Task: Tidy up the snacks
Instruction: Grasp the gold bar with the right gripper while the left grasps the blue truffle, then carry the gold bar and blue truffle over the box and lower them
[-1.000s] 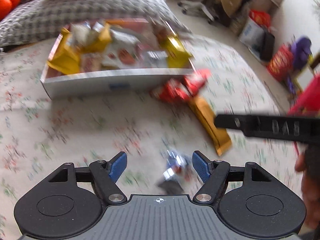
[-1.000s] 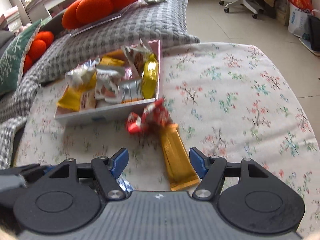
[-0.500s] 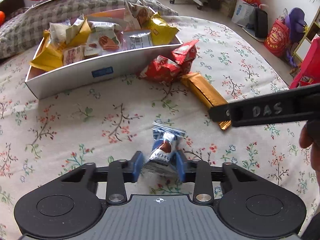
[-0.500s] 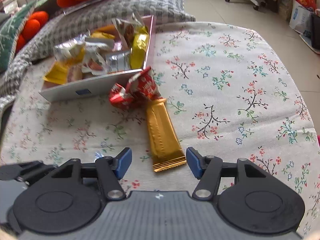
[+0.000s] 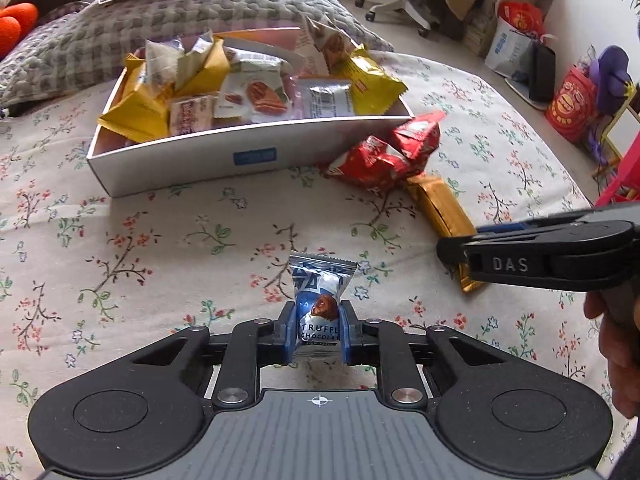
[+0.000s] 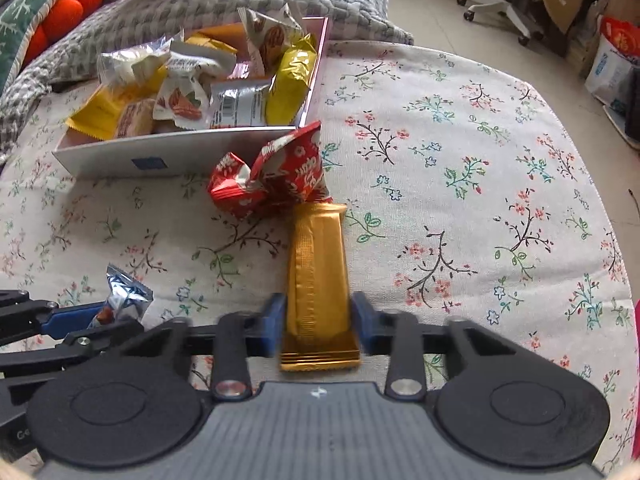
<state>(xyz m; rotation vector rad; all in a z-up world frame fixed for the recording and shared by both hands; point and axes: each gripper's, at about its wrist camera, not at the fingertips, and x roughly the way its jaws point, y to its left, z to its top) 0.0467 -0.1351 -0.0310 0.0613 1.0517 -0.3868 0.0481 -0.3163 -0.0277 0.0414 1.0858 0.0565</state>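
On the flowered bedspread, a blue and silver truffle chocolate packet (image 5: 322,292) stands between the pads of my left gripper (image 5: 318,320). The jaws are closing and both pads press its sides. My right gripper (image 6: 318,320) straddles the near end of a gold snack bar (image 6: 318,256). Its jaws are closing too, with the pads against the bar's edges. Two red packets (image 6: 276,176) lie at the bar's far end. Behind them, a white box (image 5: 180,164) holds several snack packets. In the left wrist view the right gripper (image 5: 452,248) shows from the side.
A grey quilted pillow (image 5: 180,20) and orange cushions (image 6: 64,16) lie behind the box. The bed's edge curves along the right. Past it on the floor are an office chair (image 5: 400,4) and several bags (image 5: 572,100). A person's hand (image 5: 616,344) holds the right gripper.
Both grippers' jaws have come together, the left around the truffle packet and the right around the gold bar. The right gripper has sunk toward the bar.
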